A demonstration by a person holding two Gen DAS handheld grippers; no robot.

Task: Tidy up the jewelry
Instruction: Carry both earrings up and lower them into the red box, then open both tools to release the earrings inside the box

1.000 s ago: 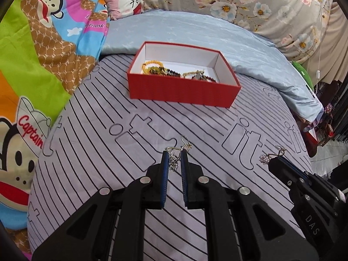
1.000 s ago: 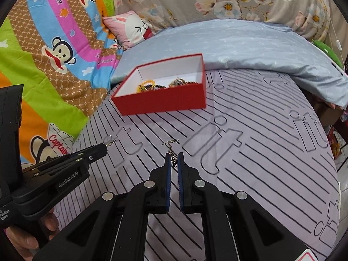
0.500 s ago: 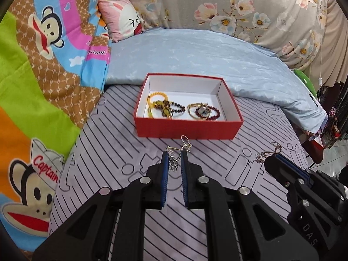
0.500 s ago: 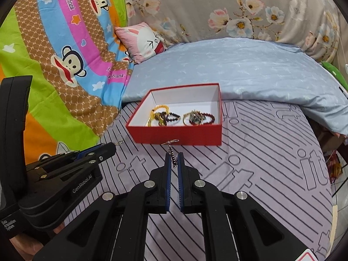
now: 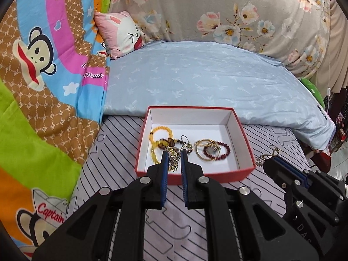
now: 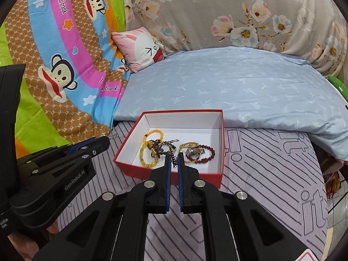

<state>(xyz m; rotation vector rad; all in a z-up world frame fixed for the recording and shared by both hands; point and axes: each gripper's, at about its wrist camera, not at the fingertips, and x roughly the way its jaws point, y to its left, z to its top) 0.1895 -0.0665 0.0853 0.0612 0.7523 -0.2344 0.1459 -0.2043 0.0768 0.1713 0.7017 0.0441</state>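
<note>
Here, two small dangling earrings are being held over a bed, one in each gripper. In the left wrist view a silver and gold chain earring (image 5: 173, 160) is being pinched between the blue pads of the left gripper (image 5: 173, 155), whose jaws are being kept almost fully closed on it; its hook is seen sticking up above the fingertips. In the right wrist view a second earring (image 6: 173, 152), a thin chain with a wire hook, is being gripped the same way by the right gripper (image 6: 173, 155), its jaws nearly together. Both pieces are being seen against the open red box (image 5: 248, 169), which is lying on the striped grey sheet (image 5: 121, 152) just beyond the fingertips. Inside the white-lined box, bracelets are being kept: a yellow beaded bracelet (image 5: 154, 140) at the left, a dark brown beaded one (image 5: 165, 143) touching it, and a gold bangle (image 5: 200, 150) overlapped by a dark red beaded bracelet (image 5: 217, 152) at the right. From the left camera the right gripper is being seen at the right edge with a small flower charm hanging at its tip. Behind the box a pale blue quilt (image 5: 206, 76) is lying, with a pink rabbit cushion (image 5: 121, 34), a bright cartoon monkey blanket (image 5: 43, 65) at the left and a grey floral cover (image 5: 217, 10) at the back.
</note>
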